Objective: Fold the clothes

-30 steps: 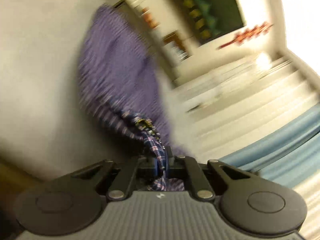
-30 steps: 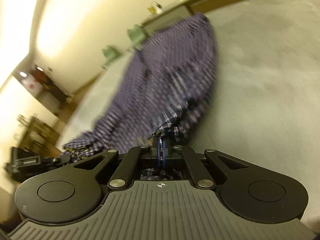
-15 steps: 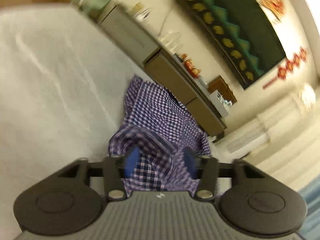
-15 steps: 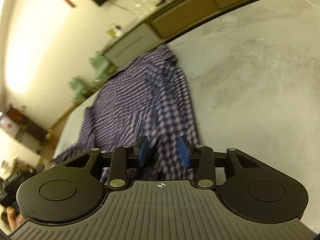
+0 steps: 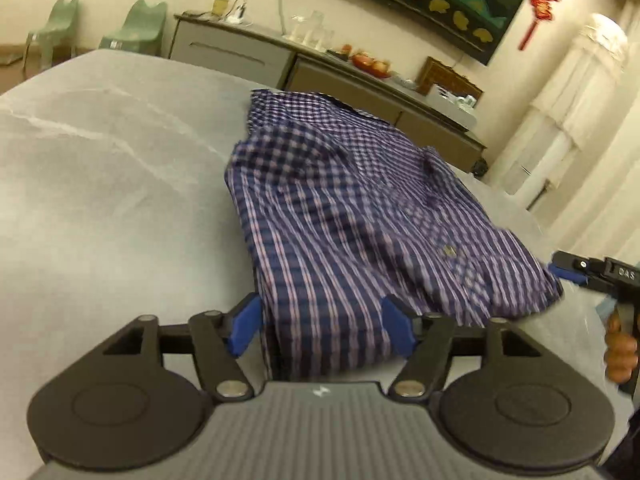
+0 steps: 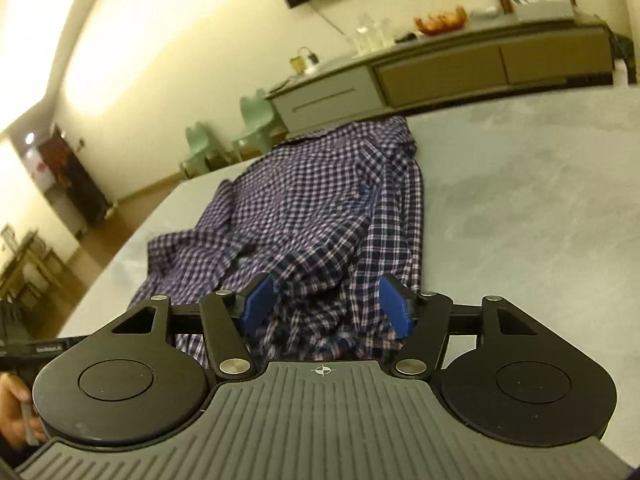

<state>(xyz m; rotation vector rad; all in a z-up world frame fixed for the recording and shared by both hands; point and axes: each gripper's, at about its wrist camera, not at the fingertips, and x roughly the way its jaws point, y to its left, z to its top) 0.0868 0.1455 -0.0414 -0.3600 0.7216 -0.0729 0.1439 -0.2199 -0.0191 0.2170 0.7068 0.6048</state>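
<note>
Nearest us, our left gripper (image 5: pixel 322 322) has its blue fingers (image 5: pixel 245 328) opening, apart from the near hem of the plaid shirt (image 5: pixel 360 220) that lies between them. Our right gripper (image 6: pixel 326 306) is opening too, the shirt's bunched edge (image 6: pixel 312 280) loose between its fingers (image 6: pixel 394 306). The shirt lies spread flat on the grey surface (image 5: pixel 100 200), reaching toward its far edge. Beyond stand a long sideboard (image 6: pixel 440 72) and two green chairs (image 5: pixel 136 24) against the wall.
</note>
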